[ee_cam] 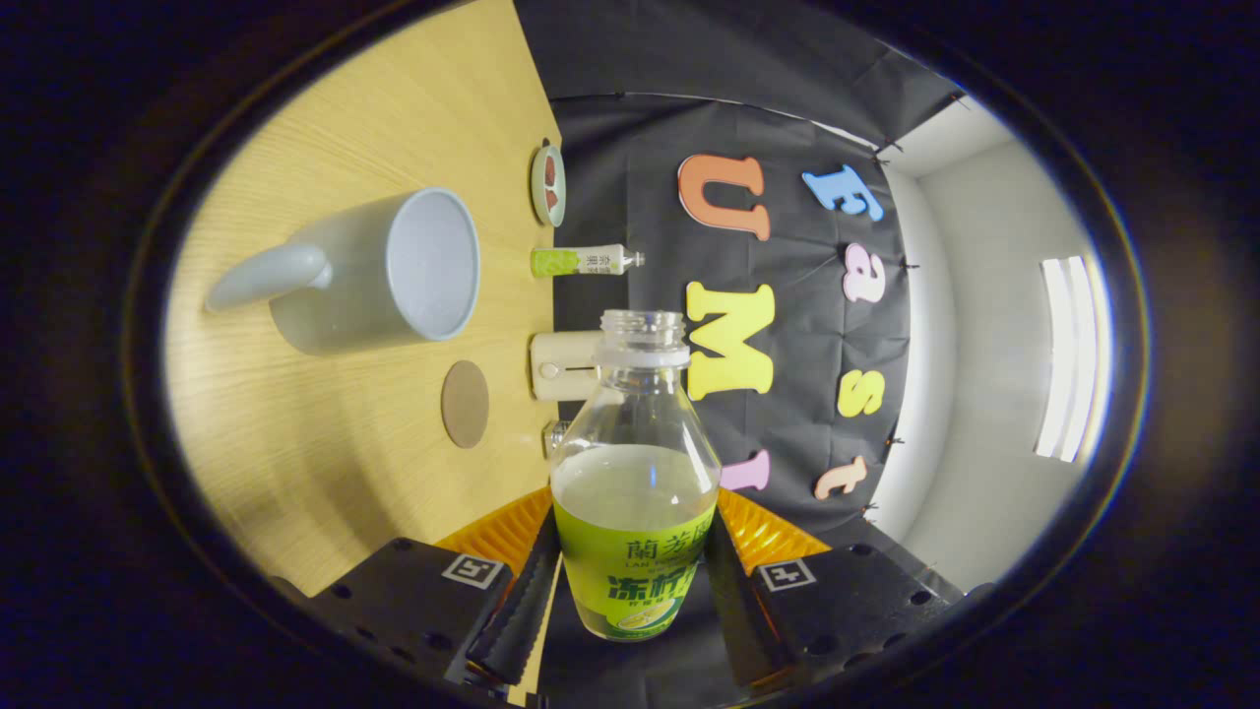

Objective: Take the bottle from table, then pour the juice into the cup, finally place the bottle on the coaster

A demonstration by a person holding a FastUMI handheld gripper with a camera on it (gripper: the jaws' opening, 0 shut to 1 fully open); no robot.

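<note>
I have the gripper [630,591] clamped on the bottle [635,492]; both fingers press its labelled lower body from either side; the bottle stands between them with its uncapped neck pointing ahead. The view is rolled, so the table [325,473] appears turned on its side; I judge the bottle lifted clear of it, though its base is hidden between the fingers and I cannot confirm that.

Task status, as I read it: step one, taking the bottle, is done; the pale juice fills roughly the lower half of the bottle and its level lies across the bottle's axis, so the pour looks not yet begun; the cup [379,271] shows a bare interior as far as I can see. Remaining: bring the neck over the cup, tip, pour, then set the bottle on the coaster [465,404].

Surface: light wood-grain table; the cup sits mid-surface, handle turned away from the far edge; the round brown coaster lies just beside it, nearer the far edge. Along the far edge, against the black cloth wall, stand a small dish [548,184], a small green-labelled bottle [581,261], a cream dispenser [563,366] and a small clear item I cannot identify.

Room: white wall beyond the cloth; a bright light strip [1065,359] on it.
</note>
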